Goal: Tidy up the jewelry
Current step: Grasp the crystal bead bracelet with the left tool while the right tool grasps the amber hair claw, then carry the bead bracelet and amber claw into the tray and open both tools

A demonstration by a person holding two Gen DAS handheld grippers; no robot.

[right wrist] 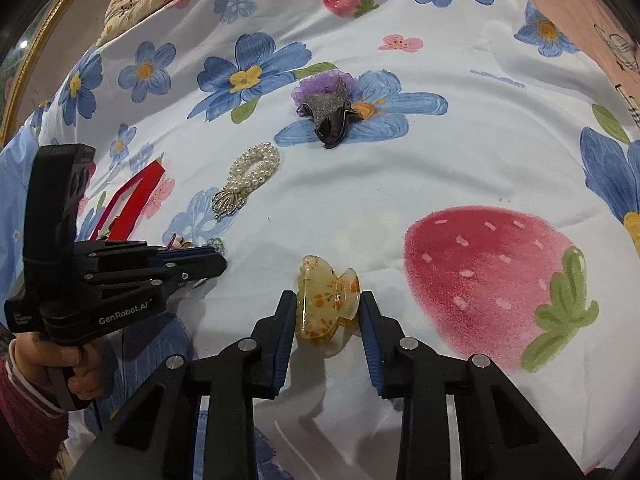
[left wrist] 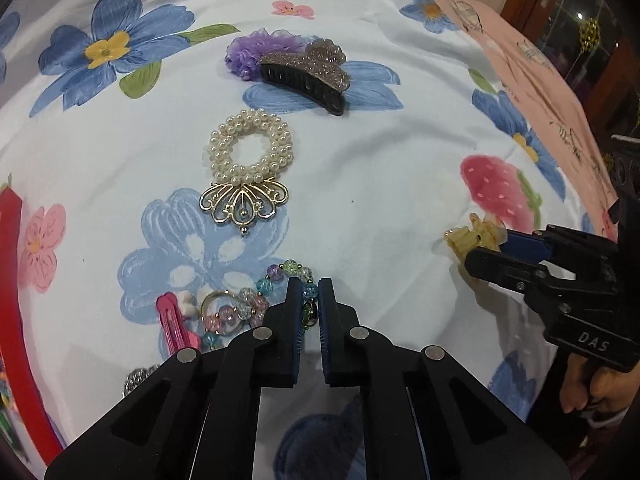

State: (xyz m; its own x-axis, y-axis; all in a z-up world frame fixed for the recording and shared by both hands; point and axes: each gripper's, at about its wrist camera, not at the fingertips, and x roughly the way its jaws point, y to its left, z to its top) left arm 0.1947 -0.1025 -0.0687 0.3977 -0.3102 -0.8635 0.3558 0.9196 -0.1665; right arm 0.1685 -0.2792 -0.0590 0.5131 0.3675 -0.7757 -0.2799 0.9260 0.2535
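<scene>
On the flowered sheet (left wrist: 400,184), my left gripper (left wrist: 310,286) is shut on a bracelet of clear pastel beads (left wrist: 256,304); one strand runs between its pads. From the right wrist view that gripper (right wrist: 220,258) comes in from the left, a bead (right wrist: 216,243) showing at its tip. My right gripper (right wrist: 329,300) is shut on an amber translucent hair claw (right wrist: 326,308), a pad against each side. It lies on the sheet. In the left wrist view the right gripper (left wrist: 486,248) holds the same claw (left wrist: 466,238) at its tips.
A pearl hair tie with a gold ornament (left wrist: 250,156), a glittery black claw clip (left wrist: 308,72) and a purple scrunchie (left wrist: 252,50) lie further back. A pink snap clip (left wrist: 174,322) and a gold ring (left wrist: 218,304) sit beside the bracelet. A red tray (left wrist: 16,280) edges the left.
</scene>
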